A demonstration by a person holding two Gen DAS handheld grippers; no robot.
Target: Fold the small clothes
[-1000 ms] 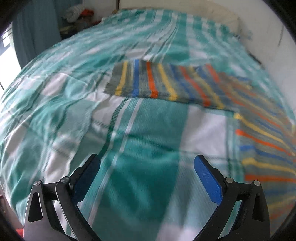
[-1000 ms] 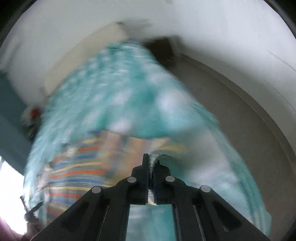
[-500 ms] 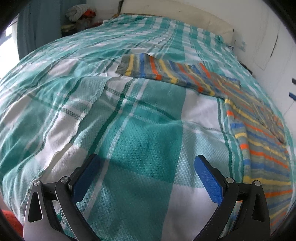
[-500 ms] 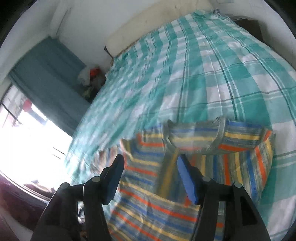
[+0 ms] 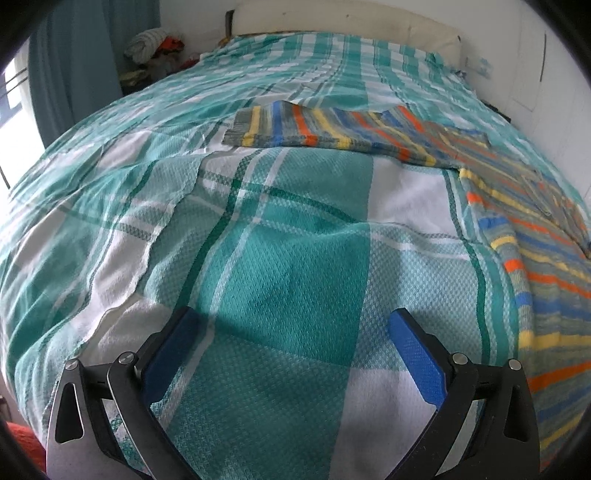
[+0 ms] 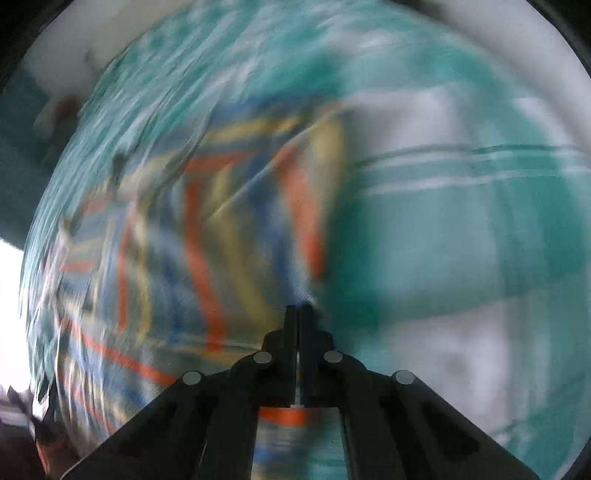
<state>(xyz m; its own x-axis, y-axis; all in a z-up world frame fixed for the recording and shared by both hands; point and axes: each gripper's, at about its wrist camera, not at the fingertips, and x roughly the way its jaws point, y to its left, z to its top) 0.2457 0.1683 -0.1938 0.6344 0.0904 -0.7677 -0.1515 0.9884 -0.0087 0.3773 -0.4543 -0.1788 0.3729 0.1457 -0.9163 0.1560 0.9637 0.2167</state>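
A grey knit sweater (image 5: 332,129) with blue, orange and yellow stripes lies flat on the green-and-white checked bedspread (image 5: 277,240); one sleeve stretches left and the body runs down the right side. My left gripper (image 5: 291,317) hovers open over bare bedspread, well short of the sweater, with nothing between its blue pads. In the heavily blurred right wrist view, my right gripper (image 6: 297,308) is shut, its tips at the right edge of the sweater (image 6: 207,221). The blur hides whether any fabric is pinched there.
A blue curtain (image 5: 74,74) and a bright window are at the left. A heap of clothes (image 5: 155,44) sits by the bed's far left corner. A cream headboard (image 5: 351,18) and a white wall (image 5: 535,55) bound the bed behind and to the right.
The right gripper opened over the sweater's neckline, then shut again while swinging down toward the sweater's right edge. The left gripper drifted slightly lower and stayed open.
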